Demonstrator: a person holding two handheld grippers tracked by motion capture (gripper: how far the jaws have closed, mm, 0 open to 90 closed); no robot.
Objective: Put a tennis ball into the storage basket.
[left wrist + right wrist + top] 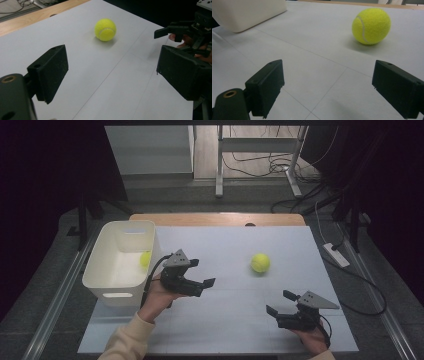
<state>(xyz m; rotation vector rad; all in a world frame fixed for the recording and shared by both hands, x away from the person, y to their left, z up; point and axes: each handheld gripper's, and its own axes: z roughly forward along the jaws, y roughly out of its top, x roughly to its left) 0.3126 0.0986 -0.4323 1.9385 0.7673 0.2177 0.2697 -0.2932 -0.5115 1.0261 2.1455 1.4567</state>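
Note:
A yellow tennis ball (260,263) lies on the white table sheet (225,325), right of centre. A second yellow ball (145,259) rests inside the white bin (120,227) at the left. My left gripper (203,272) hovers just right of the bin, open and empty, pointing toward the loose ball (105,29), which sits well beyond its jaws (111,60). My right gripper (278,302) is low at the front right, open with nothing between its fingers. Its own view has the ball (371,25) ahead and to the right of the gap (327,75).
The bin's wall (247,12) stands at the far left of the right gripper view. The right gripper (170,35) and its hand appear at the far right of the left gripper view. A wooden table edge (215,218) runs behind the sheet, with cables on the floor beyond.

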